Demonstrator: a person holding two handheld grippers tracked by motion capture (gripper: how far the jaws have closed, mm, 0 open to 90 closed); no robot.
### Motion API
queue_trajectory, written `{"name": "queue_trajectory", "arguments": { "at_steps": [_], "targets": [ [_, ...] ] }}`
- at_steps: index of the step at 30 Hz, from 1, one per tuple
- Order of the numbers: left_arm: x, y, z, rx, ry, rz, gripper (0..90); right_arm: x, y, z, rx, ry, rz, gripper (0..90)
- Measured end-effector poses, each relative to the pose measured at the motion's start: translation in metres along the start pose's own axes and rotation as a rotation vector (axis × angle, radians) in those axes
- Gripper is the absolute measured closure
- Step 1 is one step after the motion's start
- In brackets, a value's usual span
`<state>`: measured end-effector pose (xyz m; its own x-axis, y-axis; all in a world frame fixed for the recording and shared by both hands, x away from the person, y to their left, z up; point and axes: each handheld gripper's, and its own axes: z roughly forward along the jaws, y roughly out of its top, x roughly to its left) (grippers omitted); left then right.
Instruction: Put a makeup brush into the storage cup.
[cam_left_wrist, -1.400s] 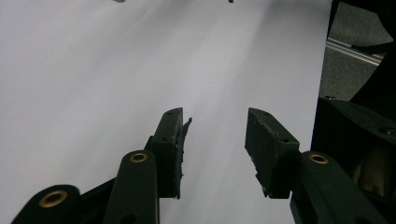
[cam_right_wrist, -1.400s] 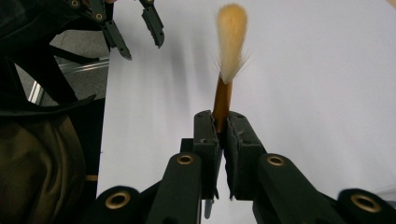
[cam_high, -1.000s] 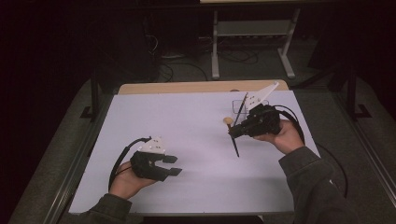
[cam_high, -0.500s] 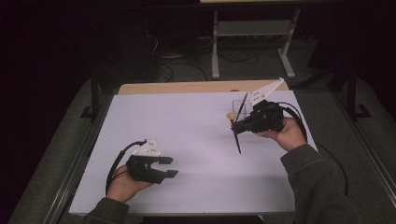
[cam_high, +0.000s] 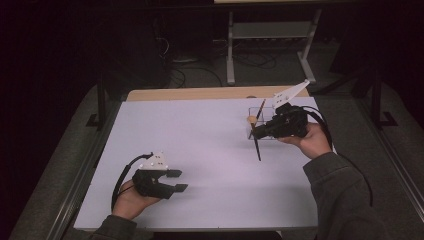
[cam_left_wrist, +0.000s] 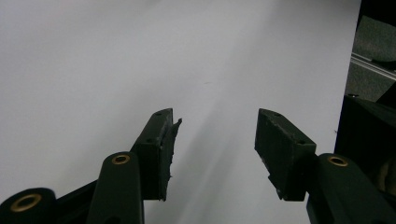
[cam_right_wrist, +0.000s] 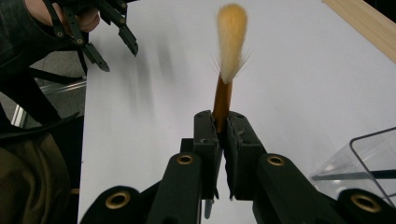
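- The table (cam_high: 200, 150), covered by a white sheet, was the largest thing in the high view, with a bare wooden strip (cam_high: 200, 93) along its far edge at 12 o'clock.
- The right gripper (cam_high: 257, 132) sat toward 2 o'clock of the sheet, held up off the surface in the person's right hand (cam_high: 312, 142). Its jaws were clamped together on the brush (cam_high: 256, 135), as the right gripper view showed (cam_right_wrist: 222, 126).
- The left gripper (cam_high: 179, 181) rested low at about 7 o'clock, well apart from the brush. Its jaws stood apart with nothing between them (cam_left_wrist: 212, 140), and they had just been opening wider.
- A clear box (cam_high: 260, 117) stood just behind the right gripper, at its 12 o'clock; a corner of it showed at 4 o'clock in the right gripper view (cam_right_wrist: 369, 158). Its contents could not be made out.
- The brush was the thing in hand. In the high view its long axis ran nearly 12 to 6 o'clock, tuft end up near the box and the dark handle pointing down toward the sheet, tip apparently clear of it. The grip sat high on the shaft, just below the tuft.
- The right hand was the nearer by far, so any placing into the box would likely be its job, and would need the brush turned over the opening.
- The brush had a pale yellow, fluffy tuft (cam_right_wrist: 232, 39), slightly frayed at its base, on a brown shaft that darkened along the handle.
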<state>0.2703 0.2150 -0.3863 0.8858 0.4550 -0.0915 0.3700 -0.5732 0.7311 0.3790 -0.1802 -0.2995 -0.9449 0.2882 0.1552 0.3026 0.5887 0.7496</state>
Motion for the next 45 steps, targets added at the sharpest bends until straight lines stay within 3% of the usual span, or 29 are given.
{"name": "queue_trajectory", "arguments": {
  "at_steps": [11, 27, 32, 34, 45],
  "targets": [
    [0.000, -0.010, 0.000, -0.014, 0.005, -0.015, 45.8, -0.004, 0.013, -0.010, 0.018, -0.038, -0.015, 82.9],
    [0.001, -0.017, -0.002, -0.040, 0.023, -0.028, 42.7, -0.016, 0.023, -0.021, 0.013, -0.068, 0.016, 82.8],
    [0.002, -0.019, -0.003, -0.040, 0.033, -0.030, 40.6, -0.020, 0.026, -0.025, 0.014, -0.087, 0.006, 82.9],
    [0.002, -0.021, -0.003, -0.046, 0.034, -0.040, 39.1, -0.020, 0.027, -0.026, 0.015, -0.081, 0.025, 82.8],
    [0.007, -0.025, -0.006, -0.059, 0.063, -0.039, 35.3, -0.027, 0.031, -0.029, 0.012, -0.090, 0.029, 82.8]
  ]
}}
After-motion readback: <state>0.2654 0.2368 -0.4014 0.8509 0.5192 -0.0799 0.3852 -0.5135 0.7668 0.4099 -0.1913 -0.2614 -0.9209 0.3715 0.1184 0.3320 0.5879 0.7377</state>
